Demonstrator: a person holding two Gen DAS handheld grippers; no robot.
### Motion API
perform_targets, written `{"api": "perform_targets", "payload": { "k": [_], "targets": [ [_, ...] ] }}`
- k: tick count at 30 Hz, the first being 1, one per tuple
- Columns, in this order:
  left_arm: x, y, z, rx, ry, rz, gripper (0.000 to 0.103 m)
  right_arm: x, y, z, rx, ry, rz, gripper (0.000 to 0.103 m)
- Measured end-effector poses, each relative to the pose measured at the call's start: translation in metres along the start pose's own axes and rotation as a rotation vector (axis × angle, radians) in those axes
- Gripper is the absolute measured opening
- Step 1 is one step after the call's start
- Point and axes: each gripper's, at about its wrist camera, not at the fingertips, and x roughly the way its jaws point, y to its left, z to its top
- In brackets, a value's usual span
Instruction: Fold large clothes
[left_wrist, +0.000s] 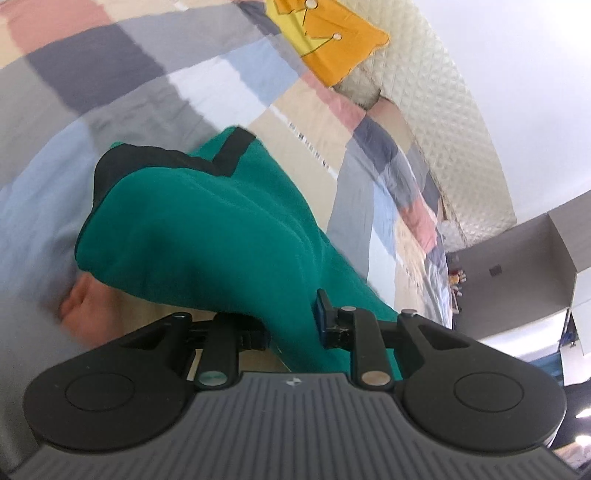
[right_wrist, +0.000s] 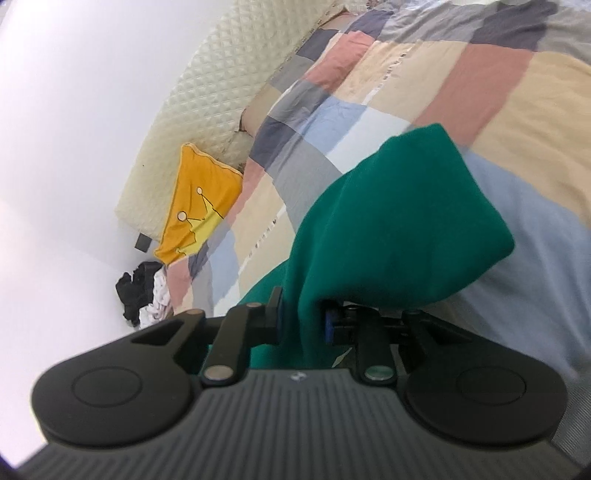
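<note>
From the left wrist, nearest me is my left gripper (left_wrist: 293, 326), its fingers pinching a fold of the green garment (left_wrist: 207, 229). The cloth hangs bunched above the patchwork bedspread (left_wrist: 155, 92), its black trim (left_wrist: 159, 158) at the far end. A yellow cushion (left_wrist: 332, 37) leans on the quilted headboard (left_wrist: 443, 110).

From the right wrist, my right gripper (right_wrist: 301, 319) likewise pinches the green garment (right_wrist: 399, 221), lifted over the bedspread (right_wrist: 480, 92). A heap of dark and white clothes (right_wrist: 144, 295) lies beside the bed.

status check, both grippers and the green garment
Left gripper shut on green garment. Right gripper shut on it too. Garment hanging above checked bedspread. Nothing in the way.
</note>
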Motion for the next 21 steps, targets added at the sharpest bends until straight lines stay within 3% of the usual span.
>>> {"api": "perform_targets", "payload": {
  "k": [8,21],
  "targets": [
    [0.007,0.000,-0.009,-0.003,0.029,0.013,0.026,0.007,-0.022,-0.002,0.052,0.014,-0.047,0.020],
    [0.073,-0.055,0.059,-0.026,0.011,0.042,0.045,0.066,-0.002,0.046,0.154,-0.031,-0.053,0.023]
  ]
}}
